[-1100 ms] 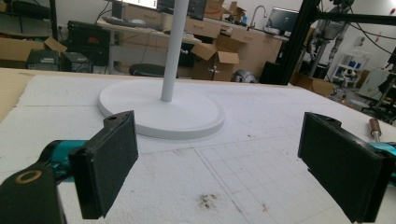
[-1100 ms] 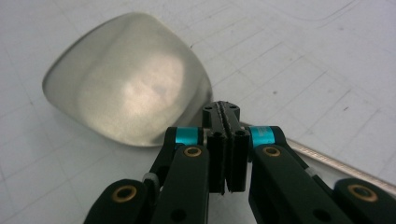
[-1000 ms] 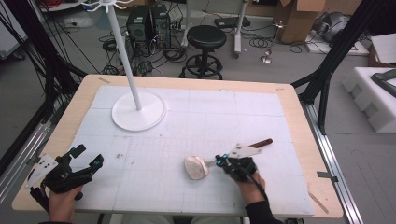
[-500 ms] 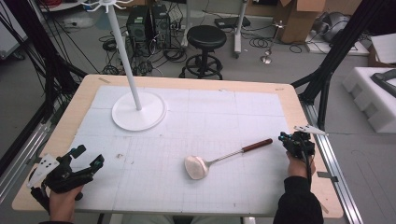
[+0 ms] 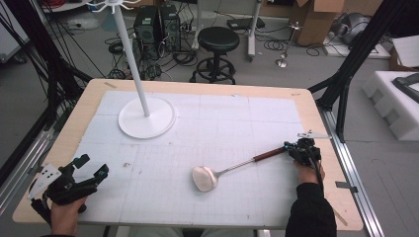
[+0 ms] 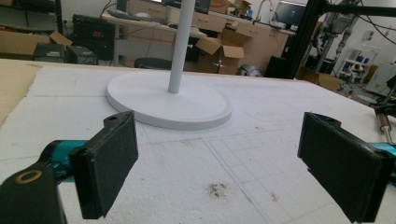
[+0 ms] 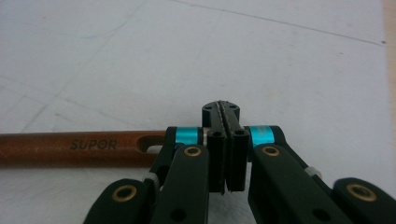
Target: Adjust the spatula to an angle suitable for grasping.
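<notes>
White gridded foam covers the wooden table point(image 5: 74, 133), and we start at the near edge. Bottom left in the high view, the left gripper point(image 5: 91, 168) sits low over the foam with its jaws spread wide and nothing between them; it is in the same spot it had a second ago. Its own view confirms it, two black pads point(image 6: 109, 163) standing far apart with bare foam in the gap.

Over on the right, big change! A second ago the right gripper point(image 5: 295, 149) was at mid-table, right beside the ladle's bowl. Half a second ago it had swung out toward the right edge, and now it has settled at the very end of the ladle's brown handle. Its jaws are pressed flat together, pad against pad, with nothing clamped between them. In the right gripper view the handle point(image 7: 70, 148), marked SUPOR, with its hanging slot, runs in from the left and passes behind the left finger of the closed gripper point(image 7: 225, 142); whether they touch, I cannot tell.

The ladle point(image 5: 232, 168) itself lies on the foam, its bowl point(image 5: 204, 177) near the middle front, handle angling up to the right. It has not shifted since half a second ago.

Further back, the white stand point(image 5: 146, 116) rises from its round base, unmoved.
</notes>
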`<state>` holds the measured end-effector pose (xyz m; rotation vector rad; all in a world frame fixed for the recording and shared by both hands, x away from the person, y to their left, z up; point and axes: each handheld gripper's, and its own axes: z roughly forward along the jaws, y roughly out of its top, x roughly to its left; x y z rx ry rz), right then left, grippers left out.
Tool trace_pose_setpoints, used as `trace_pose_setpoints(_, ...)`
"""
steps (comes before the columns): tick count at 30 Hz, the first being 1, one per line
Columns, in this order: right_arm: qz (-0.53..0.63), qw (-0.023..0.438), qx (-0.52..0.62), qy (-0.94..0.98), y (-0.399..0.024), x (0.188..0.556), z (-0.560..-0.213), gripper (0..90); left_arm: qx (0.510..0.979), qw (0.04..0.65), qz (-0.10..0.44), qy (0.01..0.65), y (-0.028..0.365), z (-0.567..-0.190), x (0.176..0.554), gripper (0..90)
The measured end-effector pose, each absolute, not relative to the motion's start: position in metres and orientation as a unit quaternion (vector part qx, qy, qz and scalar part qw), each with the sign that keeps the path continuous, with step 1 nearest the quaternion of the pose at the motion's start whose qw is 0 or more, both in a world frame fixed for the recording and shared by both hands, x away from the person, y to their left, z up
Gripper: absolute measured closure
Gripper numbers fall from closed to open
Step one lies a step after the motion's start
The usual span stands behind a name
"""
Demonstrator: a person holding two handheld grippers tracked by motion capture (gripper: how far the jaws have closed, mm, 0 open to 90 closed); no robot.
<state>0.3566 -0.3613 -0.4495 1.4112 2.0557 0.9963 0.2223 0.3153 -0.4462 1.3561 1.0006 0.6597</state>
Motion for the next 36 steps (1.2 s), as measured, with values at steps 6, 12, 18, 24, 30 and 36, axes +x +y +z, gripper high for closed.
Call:
trace_pose_setpoints(6, 0.367, 0.204, 0.48, 0.77, -0.339, 0.353, -0.449, 89.7, 0.588, 0.619, 0.286, 0.434, 0.315, -0.446, 0.224, 12.5)
trace_pose_setpoints(12, 0.363, 0.194, 0.48, 0.775, -0.311, 0.343, -0.448, 89.7, 0.589, 0.62, 0.285, 0.434, 0.315, -0.446, 0.225, 12.5)
trace_pose_setpoints(18, 0.365, 0.184, 0.479, 0.777, -0.285, 0.339, -0.447, 89.7, 0.591, 0.619, 0.284, 0.432, 0.313, -0.446, 0.226, 12.5)
trace_pose_setpoints(24, 0.364, 0.177, 0.45, 0.796, -0.239, 0.335, -0.447, 89.7, 0.589, 0.62, 0.284, 0.433, 0.314, -0.446, 0.227, 12.5)
trace_pose_setpoints(30, 0.375, 0.163, 0.428, 0.806, -0.214, 0.333, -0.447, 89.7, 0.589, 0.621, 0.283, 0.433, 0.316, -0.446, 0.227, 12.5)
trace_pose_setpoints(36, 0.394, 0.171, 0.418, 0.801, -0.211, 0.327, -0.442, 89.6, 0.588, 0.62, 0.284, 0.435, 0.317, -0.446, 0.226, 12.5)
